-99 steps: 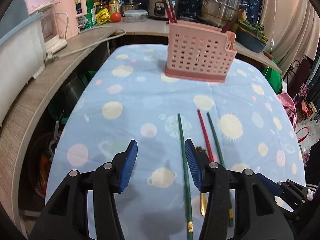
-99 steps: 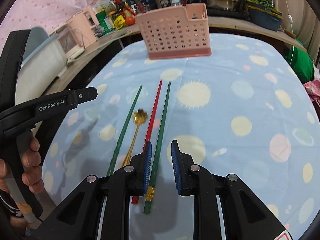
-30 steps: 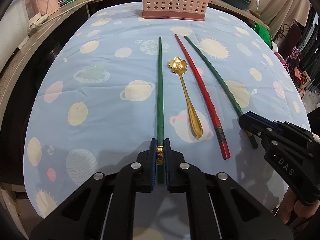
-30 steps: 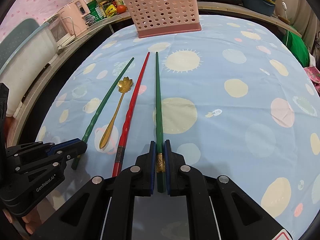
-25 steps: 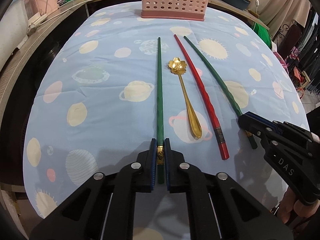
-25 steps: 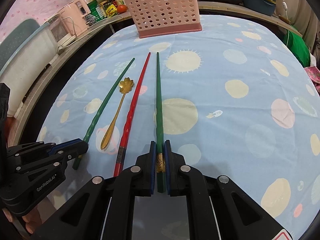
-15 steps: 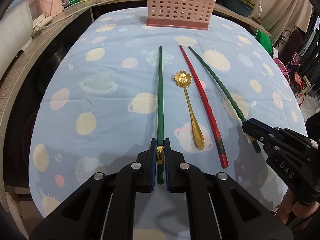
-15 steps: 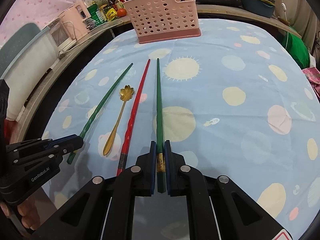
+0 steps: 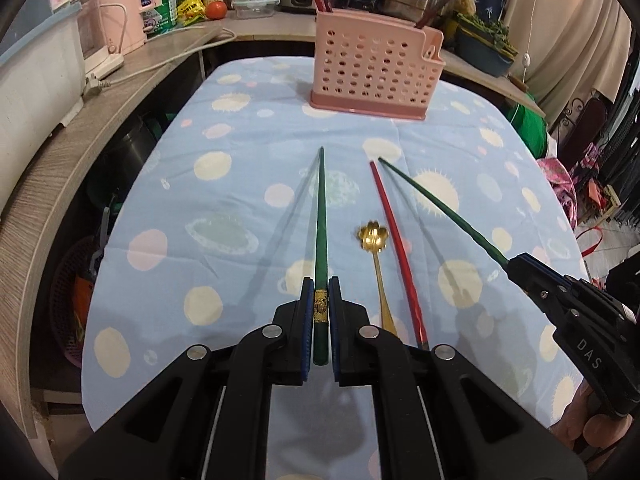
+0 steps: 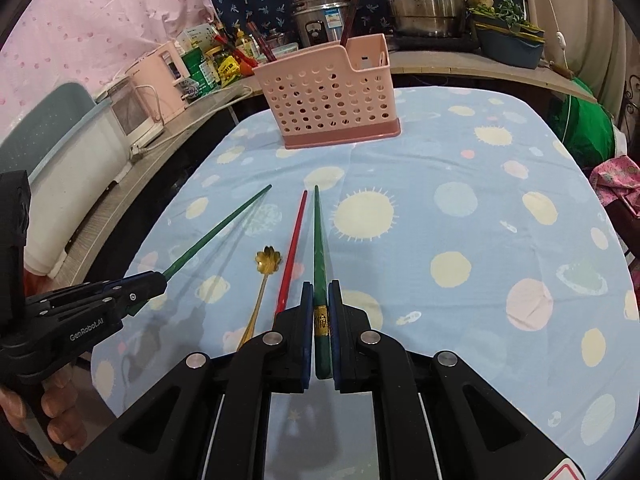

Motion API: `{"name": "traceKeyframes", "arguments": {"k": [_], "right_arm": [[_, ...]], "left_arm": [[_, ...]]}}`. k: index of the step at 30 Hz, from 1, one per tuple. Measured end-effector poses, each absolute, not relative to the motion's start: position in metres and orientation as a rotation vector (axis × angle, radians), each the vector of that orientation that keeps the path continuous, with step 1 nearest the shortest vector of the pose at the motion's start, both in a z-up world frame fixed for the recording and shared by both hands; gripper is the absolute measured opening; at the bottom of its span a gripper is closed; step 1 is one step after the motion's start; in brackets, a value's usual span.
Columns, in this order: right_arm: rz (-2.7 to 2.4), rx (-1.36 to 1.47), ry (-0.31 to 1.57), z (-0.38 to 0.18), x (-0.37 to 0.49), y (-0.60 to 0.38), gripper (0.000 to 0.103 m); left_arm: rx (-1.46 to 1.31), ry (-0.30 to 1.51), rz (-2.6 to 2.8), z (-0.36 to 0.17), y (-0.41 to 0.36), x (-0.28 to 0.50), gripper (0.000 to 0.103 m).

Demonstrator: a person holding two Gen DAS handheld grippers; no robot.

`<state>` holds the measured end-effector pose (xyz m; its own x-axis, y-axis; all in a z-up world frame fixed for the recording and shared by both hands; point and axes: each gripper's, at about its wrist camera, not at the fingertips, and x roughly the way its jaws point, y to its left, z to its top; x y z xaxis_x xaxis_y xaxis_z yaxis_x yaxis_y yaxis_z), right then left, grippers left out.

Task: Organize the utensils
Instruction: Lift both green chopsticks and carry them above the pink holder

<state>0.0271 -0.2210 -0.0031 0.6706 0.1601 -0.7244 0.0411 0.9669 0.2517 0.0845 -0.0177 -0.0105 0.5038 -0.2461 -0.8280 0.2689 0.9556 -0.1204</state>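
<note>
My left gripper (image 9: 320, 285) is shut on the gold-banded end of a green chopstick (image 9: 320, 220), which hangs above the cloth and casts shadows on it. My right gripper (image 10: 320, 289) is shut on the second green chopstick (image 10: 318, 240), also lifted; it shows in the left wrist view as chopstick (image 9: 440, 208) in gripper (image 9: 516, 268). Between them a red chopstick (image 9: 394, 240) and a gold flower spoon (image 9: 374, 238) lie on the blue cloth. The pink perforated utensil basket (image 9: 376, 68) stands at the far end and holds dark red chopsticks.
A curved wooden counter (image 9: 60, 152) runs along the left with a white box, pink appliances, bottles and a tomato. Steel pots and a cooker (image 10: 320, 12) stand behind the basket. A green bag (image 10: 588, 128) sits off the table's right edge.
Both grippers, open over the utensils earlier, closed on the green chopsticks and have risen. The chopsticks have left the cloth. The spoon and red chopstick have not moved.
</note>
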Motion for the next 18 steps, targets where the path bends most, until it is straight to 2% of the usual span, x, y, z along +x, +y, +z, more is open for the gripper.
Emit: {"name": "traceKeyframes", "arguments": {"k": [18], "right_arm": [[0.061,0.273,0.626,0.077,0.066,-0.243,0.007]], "left_arm": [[-0.051,0.804,-0.311,0.074,-0.014,0.127,0.007]]}}
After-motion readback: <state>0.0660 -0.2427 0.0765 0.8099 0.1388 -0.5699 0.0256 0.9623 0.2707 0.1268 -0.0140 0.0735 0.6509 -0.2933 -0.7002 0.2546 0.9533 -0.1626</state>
